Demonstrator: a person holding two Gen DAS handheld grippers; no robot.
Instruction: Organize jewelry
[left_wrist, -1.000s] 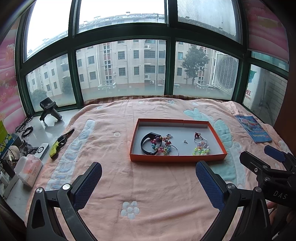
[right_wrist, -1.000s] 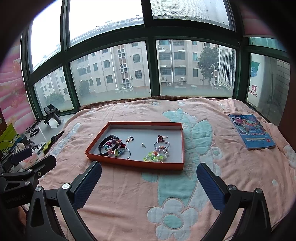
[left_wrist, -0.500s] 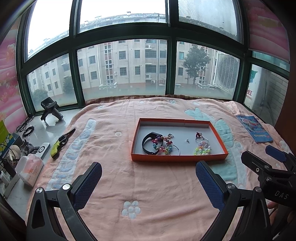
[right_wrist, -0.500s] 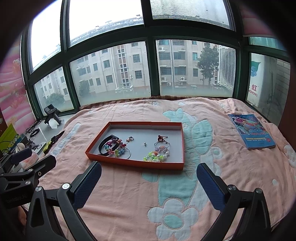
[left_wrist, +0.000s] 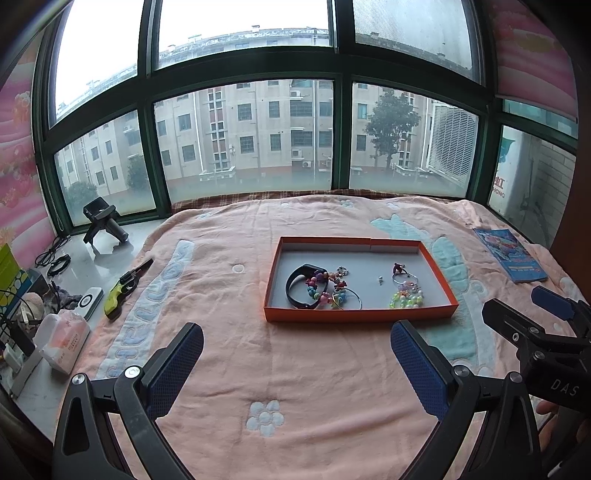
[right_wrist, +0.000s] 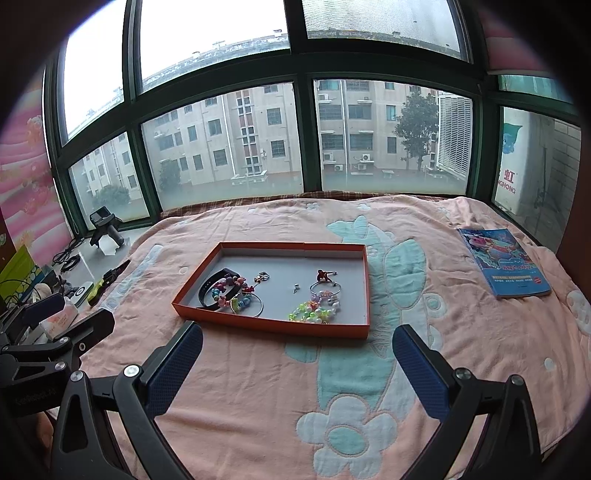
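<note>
The shallow orange cardboard tray is lying on the pink flowered bedspread, just ahead of your jaws. It is holding a black wristband, a multicoloured bead bracelet touching it, and a pale green bead bracelet apart to the right. You are holding your left gripper and right gripper wide open, gripping nothing.

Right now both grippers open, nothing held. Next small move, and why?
Probably ease the right gripper forward toward the tray. Both grippers hang open short of its near wall, the left gripper too, while the beads lie tangled by that wall, nearest the right.
</note>
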